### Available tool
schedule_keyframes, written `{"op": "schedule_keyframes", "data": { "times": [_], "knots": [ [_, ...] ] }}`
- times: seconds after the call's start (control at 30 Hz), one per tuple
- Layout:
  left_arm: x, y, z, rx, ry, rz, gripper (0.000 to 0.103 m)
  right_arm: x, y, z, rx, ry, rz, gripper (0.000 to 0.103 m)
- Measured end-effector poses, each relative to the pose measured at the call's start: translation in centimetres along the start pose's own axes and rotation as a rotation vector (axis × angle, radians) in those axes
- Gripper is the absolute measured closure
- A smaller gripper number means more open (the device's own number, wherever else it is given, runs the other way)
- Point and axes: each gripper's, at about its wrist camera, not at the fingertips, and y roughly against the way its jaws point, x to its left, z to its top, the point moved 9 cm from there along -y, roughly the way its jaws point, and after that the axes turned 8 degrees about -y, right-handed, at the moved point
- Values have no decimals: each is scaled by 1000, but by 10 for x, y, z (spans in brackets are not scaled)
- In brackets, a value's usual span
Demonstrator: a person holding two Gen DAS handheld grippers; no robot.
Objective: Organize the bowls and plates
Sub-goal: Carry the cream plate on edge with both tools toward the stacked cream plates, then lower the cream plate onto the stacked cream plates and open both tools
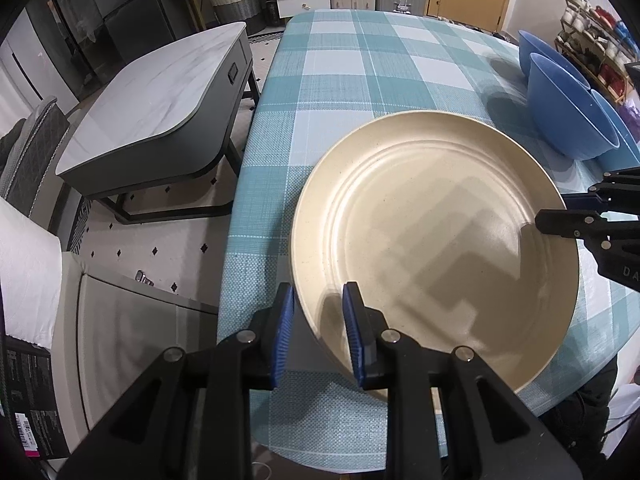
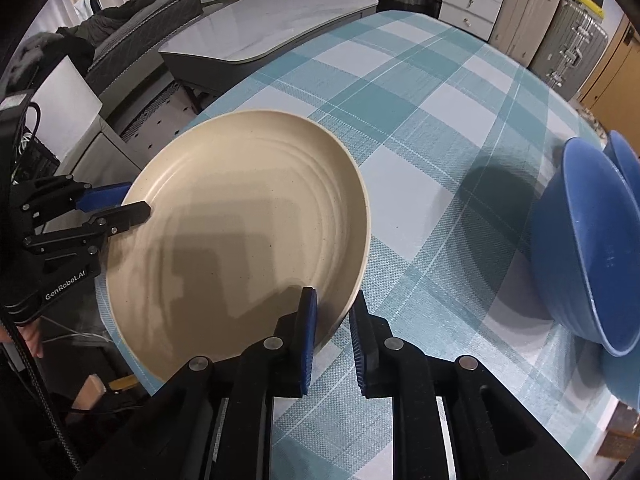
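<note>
A large cream plate [image 1: 432,248] [image 2: 240,220] lies near the edge of the teal checked table [image 1: 360,80] [image 2: 420,100]. My left gripper [image 1: 318,312] [image 2: 132,202] is closed over the plate's rim, one finger under it and one on top. On the opposite side, my right gripper [image 2: 334,316] [image 1: 560,212] straddles the rim with its jaws narrow. A sliver of cloth shows between the rim and the outer pad. Blue bowls [image 1: 568,108] [image 2: 580,240] sit nested and tilted on the table, to the right of the plate.
The table's edge runs just left of the plate, with patterned floor below. A low grey, marble-topped side table [image 1: 152,108] [image 2: 272,28] stands beyond that edge. A wicker basket [image 1: 236,0], drawers and suitcases [image 2: 560,40] line the far wall.
</note>
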Motion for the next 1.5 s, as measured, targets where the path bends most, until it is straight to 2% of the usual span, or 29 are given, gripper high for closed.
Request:
{"op": "schedule_keyframes", "data": {
  "times": [0.2, 0.6, 0.83, 0.93, 1.0, 1.07, 1.17, 1.23, 1.33, 1.37, 1.4, 1.43, 1.5],
  "knots": [
    [0, 4, 1, -12, 6, -6, 74, 0, -8, 4, 47, 7, 22, 86],
    [1, -2, -3, 4, 16, -33, 73, 0, -7, 7, 27, 29, -6, 86],
    [4, 16, 6, -53, 40, -29, 71, -11, 21, 17, -86, -40, 25, 83],
    [1, 28, 11, -94, 51, -42, 67, -12, 39, 20, -160, -67, 51, 83],
    [-4, 41, 16, -140, 56, -48, 60, -13, 51, 21, -208, -80, 55, 80],
    [-11, 52, 21, -182, 53, -52, 60, -15, 66, 21, -269, -98, 56, 78],
    [-27, 71, 30, -235, 40, -65, 55, -20, 91, 17, -362, -135, 68, 68],
    [-38, 81, 36, -267, 35, -78, 55, -27, 108, 12, -423, -168, 55, 49],
    [-59, 95, 48, -314, 35, -130, 53, -40, 132, 0, -518, -206, 29, 44],
    [-68, 98, 53, -325, 29, -149, 47, -42, 137, -3, -532, -212, 27, 42],
    [-76, 100, 57, -333, 20, -161, 39, -46, 141, -7, -544, -227, 33, 34],
    [-84, 103, 62, -346, 9, -171, 35, -52, 147, -14, -559, -263, 53, 22],
    [-100, 113, 71, -400, -15, -182, 23, -62, 159, -24, -599, -300, 56, 19]
  ]
}}
